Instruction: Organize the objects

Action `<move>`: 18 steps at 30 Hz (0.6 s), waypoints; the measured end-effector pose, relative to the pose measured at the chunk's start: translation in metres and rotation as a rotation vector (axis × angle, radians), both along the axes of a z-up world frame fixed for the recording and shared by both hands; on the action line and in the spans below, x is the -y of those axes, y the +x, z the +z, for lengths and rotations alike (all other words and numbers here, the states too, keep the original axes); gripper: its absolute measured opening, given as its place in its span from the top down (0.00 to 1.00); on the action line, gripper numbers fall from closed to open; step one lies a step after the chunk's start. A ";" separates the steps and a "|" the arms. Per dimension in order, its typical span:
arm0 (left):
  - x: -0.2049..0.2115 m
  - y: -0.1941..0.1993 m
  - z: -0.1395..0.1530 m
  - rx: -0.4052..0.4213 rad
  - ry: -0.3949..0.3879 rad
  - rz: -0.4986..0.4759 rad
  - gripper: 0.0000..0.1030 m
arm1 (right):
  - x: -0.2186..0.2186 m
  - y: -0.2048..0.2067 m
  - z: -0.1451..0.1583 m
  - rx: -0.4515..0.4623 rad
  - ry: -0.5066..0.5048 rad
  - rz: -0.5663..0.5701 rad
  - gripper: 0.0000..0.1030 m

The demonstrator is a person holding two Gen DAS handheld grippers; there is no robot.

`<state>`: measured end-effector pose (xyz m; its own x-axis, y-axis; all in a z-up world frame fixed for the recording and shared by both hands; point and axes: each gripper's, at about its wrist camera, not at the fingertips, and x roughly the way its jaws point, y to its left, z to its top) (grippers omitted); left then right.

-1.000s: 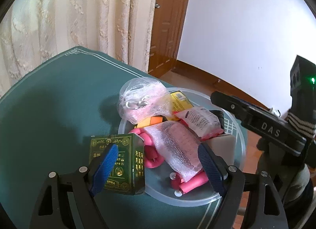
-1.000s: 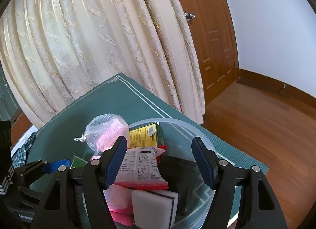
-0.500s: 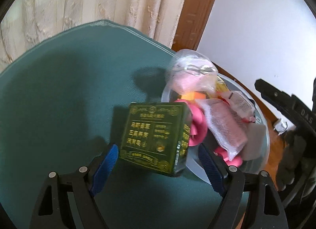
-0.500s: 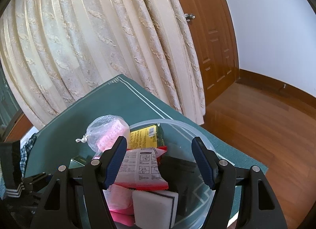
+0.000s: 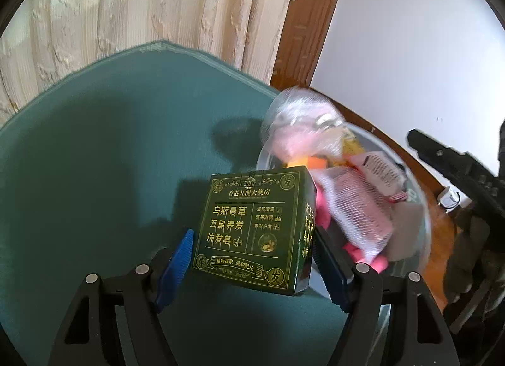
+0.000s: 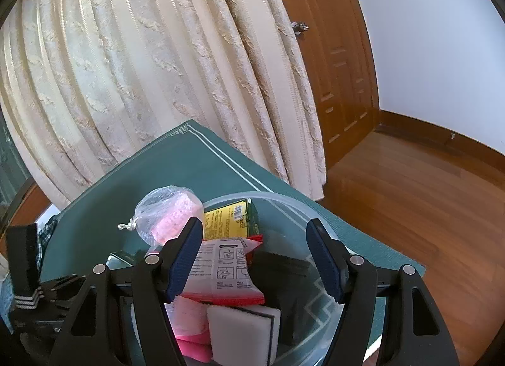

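Note:
A dark green box with gold lettering (image 5: 255, 227) stands tilted on the teal table mat (image 5: 94, 151), just left of a clear round tray (image 5: 416, 208). My left gripper (image 5: 252, 262) is open, its blue pads on either side of the box's near end, the right pad close to the box. The tray holds a pink netted bag (image 5: 300, 126), a netted pink pack (image 5: 359, 208), a white-and-red packet (image 6: 224, 271), a yellow-green box (image 6: 230, 217) and a white sponge (image 6: 243, 331). My right gripper (image 6: 255, 255) is open above the tray.
Cream curtains (image 6: 142, 66) hang behind the table. A brown door (image 6: 331, 50) and wooden floor (image 6: 426, 192) lie to the right. The table mat's edge (image 6: 394, 255) runs close to the tray's right side. The right gripper's body (image 5: 457, 170) shows at the left wrist view's right.
My left gripper has swung left and closer to the green box, which now sits between its pads and looks larger. The right gripper has stayed still.

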<state>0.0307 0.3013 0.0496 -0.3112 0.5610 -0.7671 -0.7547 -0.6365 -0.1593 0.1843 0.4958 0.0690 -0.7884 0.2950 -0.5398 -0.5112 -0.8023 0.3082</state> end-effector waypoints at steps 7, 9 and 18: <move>-0.023 0.028 0.030 -0.085 0.059 -0.090 0.25 | -0.001 0.000 0.003 -0.004 0.008 -0.006 0.33; -0.036 0.030 0.029 -0.091 0.059 -0.114 0.25 | -0.003 0.001 0.004 -0.010 0.009 -0.010 0.33; -0.054 0.034 0.005 -0.065 0.031 -0.172 0.24 | -0.013 0.012 0.004 -0.021 -0.001 -0.039 0.33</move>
<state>0.0647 0.3548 0.0543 -0.2565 0.6336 -0.7299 -0.8613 -0.4926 -0.1248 0.1961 0.5087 0.0735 -0.7872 0.3256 -0.5238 -0.5359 -0.7815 0.3195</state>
